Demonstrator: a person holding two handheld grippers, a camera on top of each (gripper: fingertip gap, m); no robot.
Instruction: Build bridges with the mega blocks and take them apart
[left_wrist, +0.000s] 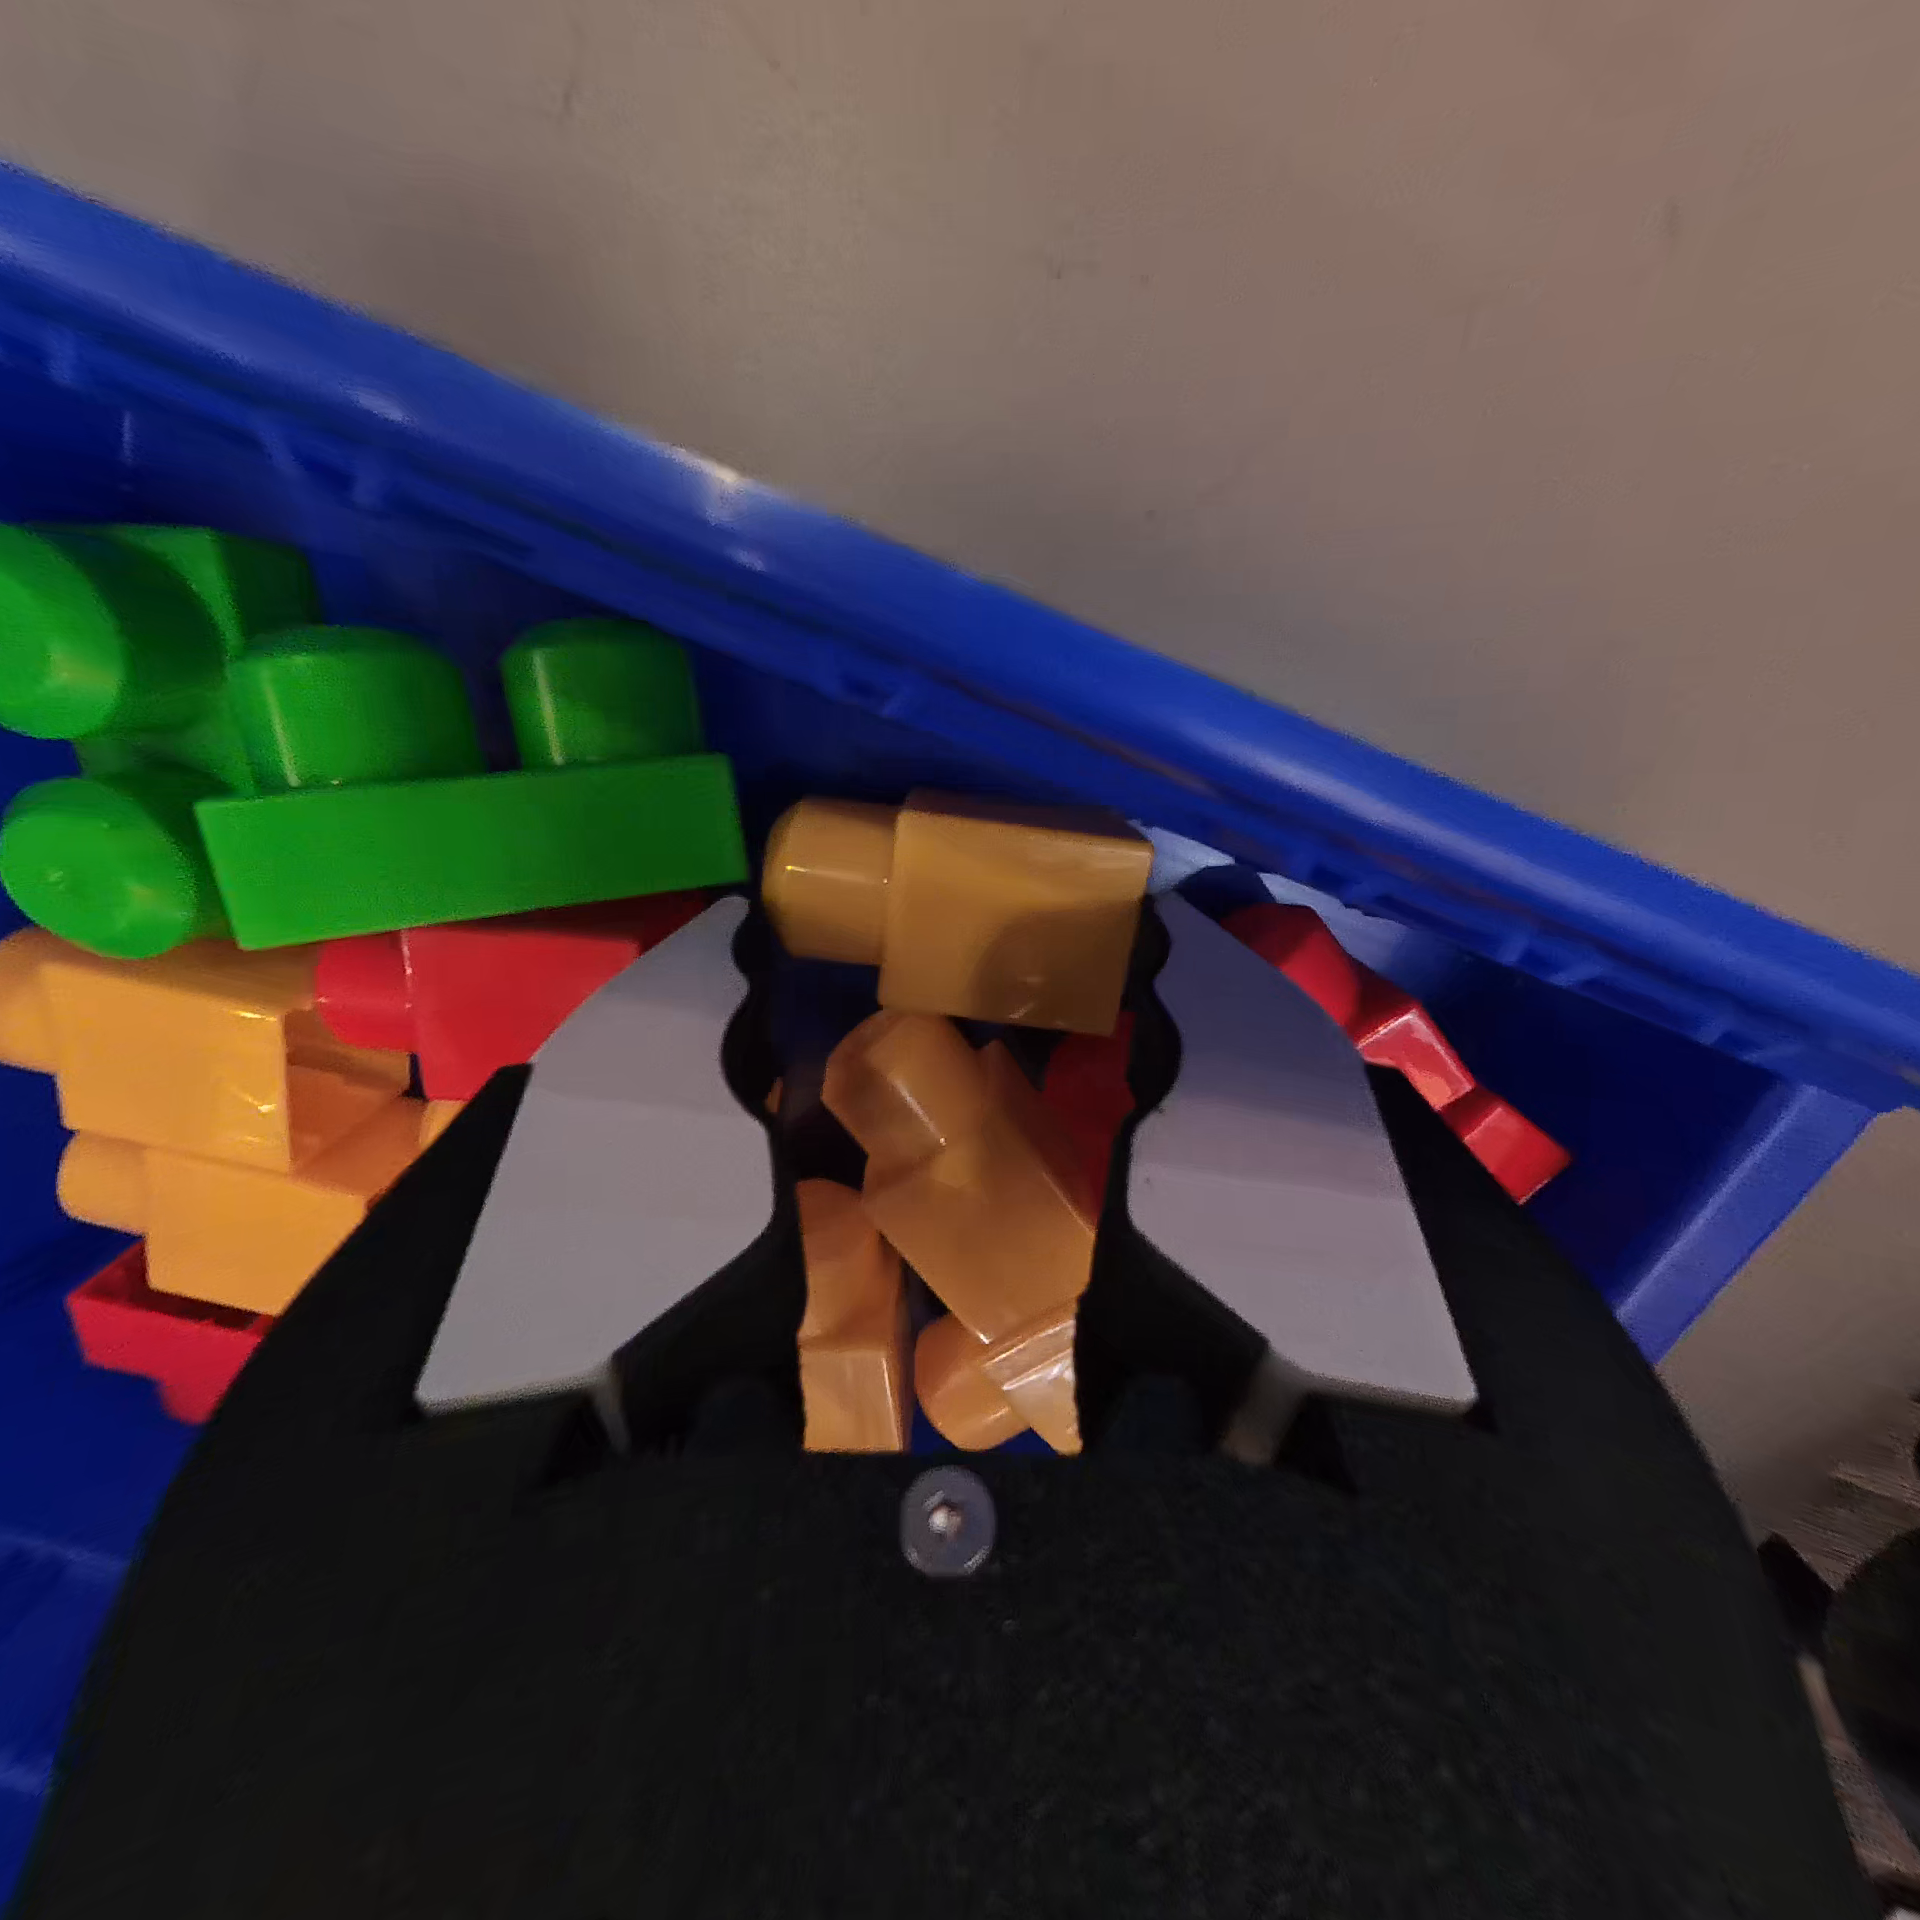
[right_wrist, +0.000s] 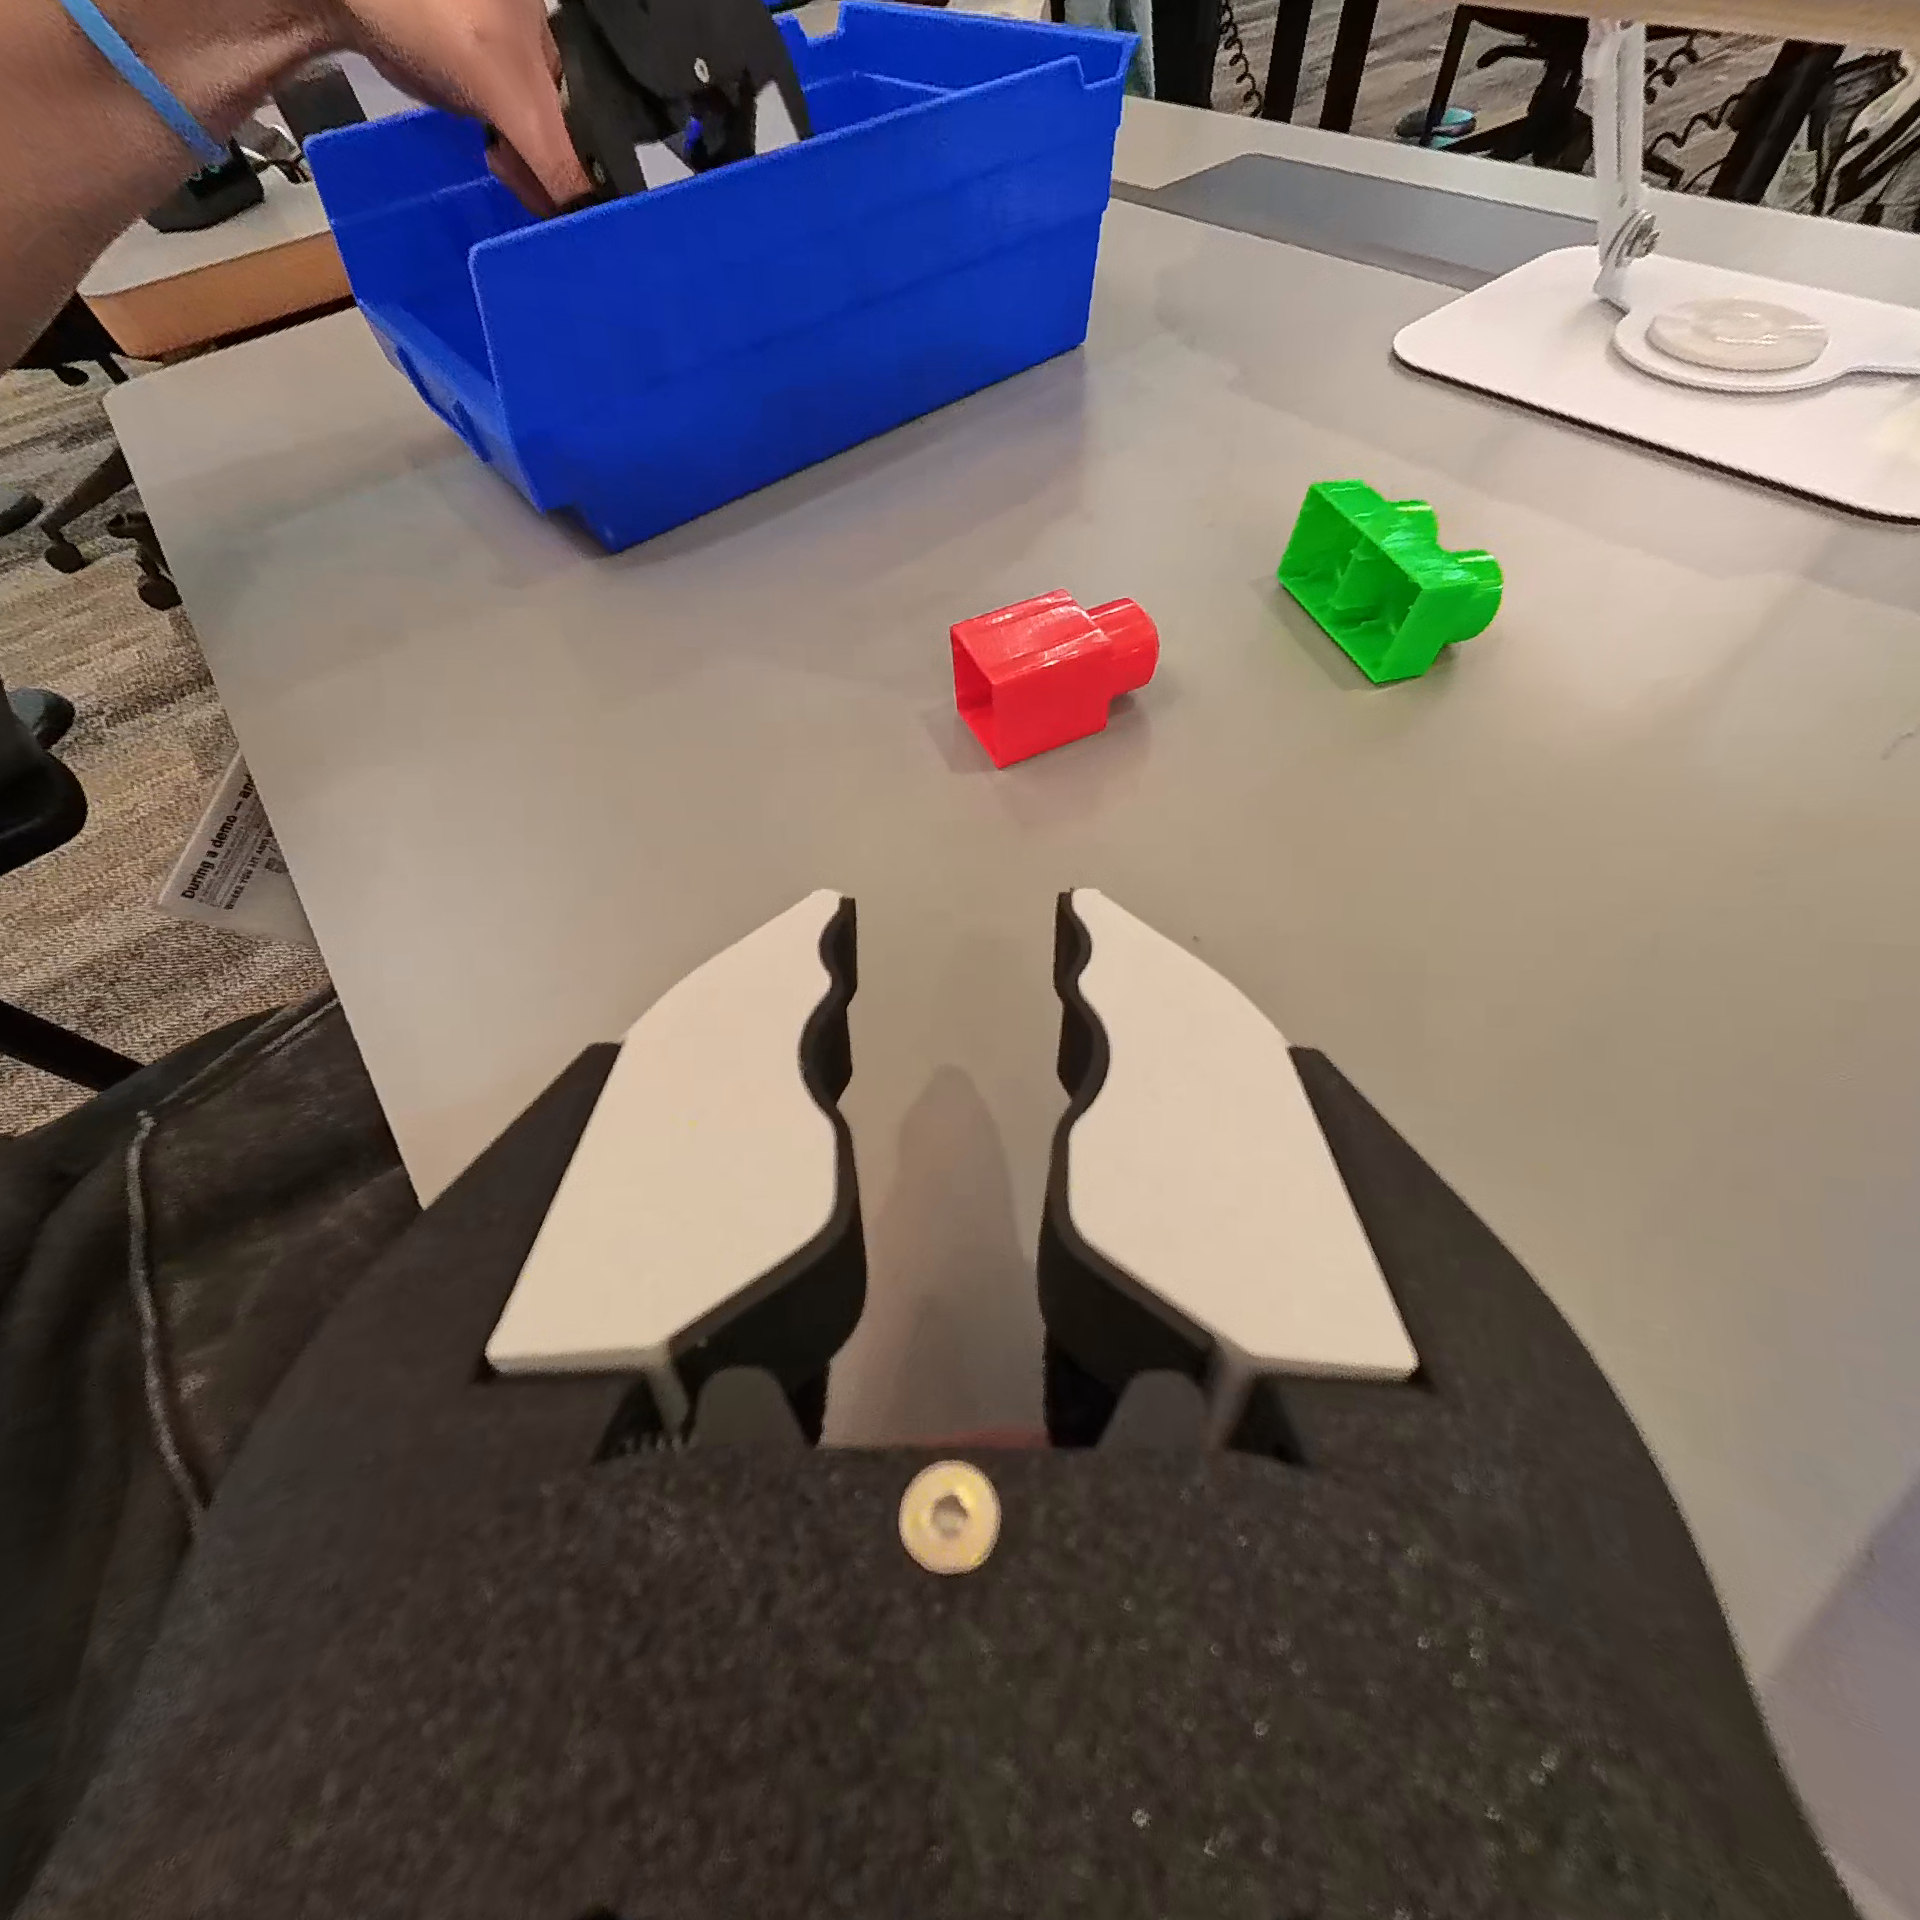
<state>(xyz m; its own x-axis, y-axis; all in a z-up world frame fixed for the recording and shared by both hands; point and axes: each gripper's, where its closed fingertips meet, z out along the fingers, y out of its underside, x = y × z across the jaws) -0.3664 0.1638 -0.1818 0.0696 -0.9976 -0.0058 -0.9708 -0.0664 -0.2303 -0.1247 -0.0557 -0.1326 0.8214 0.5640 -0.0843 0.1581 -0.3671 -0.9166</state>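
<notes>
l gripper (left_wrist: 951, 935) in blue bin (left_wrist: 1143, 665), jaws apart round yellow single-stud block (left_wrist: 997, 914); seat deeper, squeeze square. r gripper (right_wrist: 956, 914) jaws apart, idle.

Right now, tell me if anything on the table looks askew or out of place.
Both loose blocks lie tipped on their sides, not stud-up: the red one-stud block and the green two-stud block, its hollow underside showing. Nothing looks spilled or damaged.
</notes>
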